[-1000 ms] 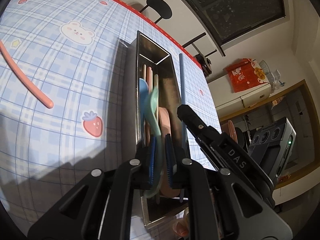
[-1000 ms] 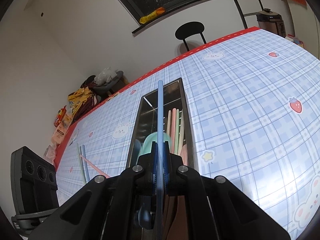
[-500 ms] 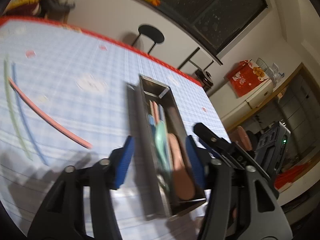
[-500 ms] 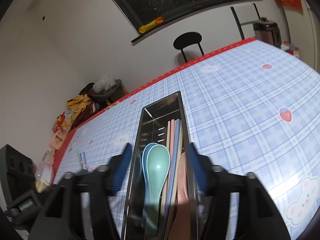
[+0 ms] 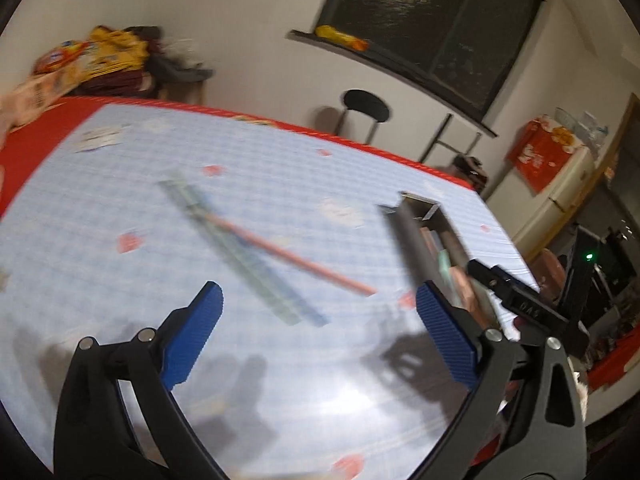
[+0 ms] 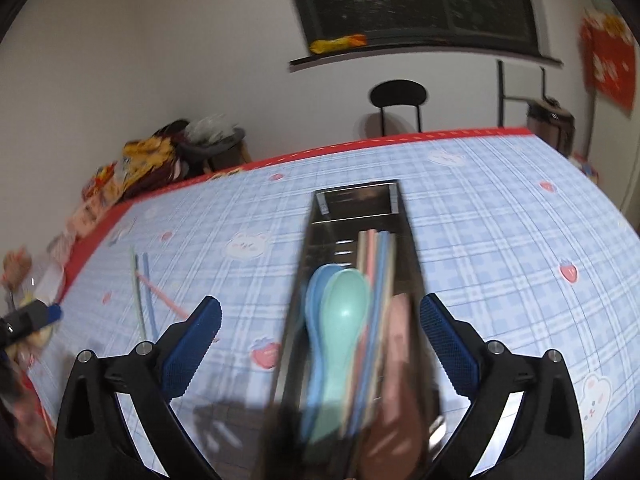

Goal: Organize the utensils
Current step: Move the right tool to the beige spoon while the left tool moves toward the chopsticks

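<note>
Both grippers have released and swung wide. Your left gripper (image 5: 318, 324), fingers empty, faces the loose chopsticks (image 5: 256, 258) lying diagonally ahead; right gripper (image 6: 320, 340) straddles the tray (image 6: 412, 264).

Left gripper (image 5: 319, 300) jaws spread wide, empty; right gripper (image 6: 321, 314) likewise

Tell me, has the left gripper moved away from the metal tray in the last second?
Yes. The left gripper, jaws open, has swung left of the metal tray, which now sits at the right of its view, and points at the loose chopsticks on the tablecloth.
</note>
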Demonstrator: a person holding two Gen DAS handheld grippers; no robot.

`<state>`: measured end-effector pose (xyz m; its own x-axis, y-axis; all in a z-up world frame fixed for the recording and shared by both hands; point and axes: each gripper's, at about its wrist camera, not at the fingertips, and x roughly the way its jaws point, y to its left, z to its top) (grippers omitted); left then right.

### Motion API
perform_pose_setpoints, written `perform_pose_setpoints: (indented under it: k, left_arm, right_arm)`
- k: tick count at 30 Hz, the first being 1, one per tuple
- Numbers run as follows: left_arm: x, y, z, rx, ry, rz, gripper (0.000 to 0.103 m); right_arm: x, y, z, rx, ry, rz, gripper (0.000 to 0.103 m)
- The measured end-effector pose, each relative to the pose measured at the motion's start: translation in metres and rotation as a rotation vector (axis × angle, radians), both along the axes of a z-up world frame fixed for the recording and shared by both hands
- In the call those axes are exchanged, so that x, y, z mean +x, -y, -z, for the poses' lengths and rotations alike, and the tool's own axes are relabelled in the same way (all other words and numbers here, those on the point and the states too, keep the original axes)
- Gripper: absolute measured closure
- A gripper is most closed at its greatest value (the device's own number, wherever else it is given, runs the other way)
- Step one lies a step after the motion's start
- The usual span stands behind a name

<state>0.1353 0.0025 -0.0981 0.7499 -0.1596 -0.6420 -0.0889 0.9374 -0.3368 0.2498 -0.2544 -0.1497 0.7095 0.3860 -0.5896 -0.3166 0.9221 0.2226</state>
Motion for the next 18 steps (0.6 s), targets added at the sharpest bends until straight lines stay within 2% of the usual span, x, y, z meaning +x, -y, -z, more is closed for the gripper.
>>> perform_pose_setpoints:
  k: [3, 7, 13, 18]
  left_arm:
    - [-0.035, -0.037, 0.004, -0.008, -0.022, -0.048, 0.007]
    - [-0.073, -0.069, 0.014, -0.005, -0.062, -0.077, 0.007]
    - [-0.105, -0.078, 0.026, 0.051, -0.111, -0.028, 0.007]
    - [-0.116, -0.088, 0.033, 0.03, -0.111, -0.045, 0.007]
  right_arm:
    - [-0.014, -0.027, -0.001, -0.018, 0.015, -0.077, 0.006]
    - [-0.032, -0.065, 0.005, -0.036, -0.02, -0.201, 0.006]
    - [-0.077, -0.113, 0.009, -0.104, -0.026, -0.355, 0.007]
    - [-0.126, -0.148, 0.01, -0.198, -0.007, -0.464, 0.019]
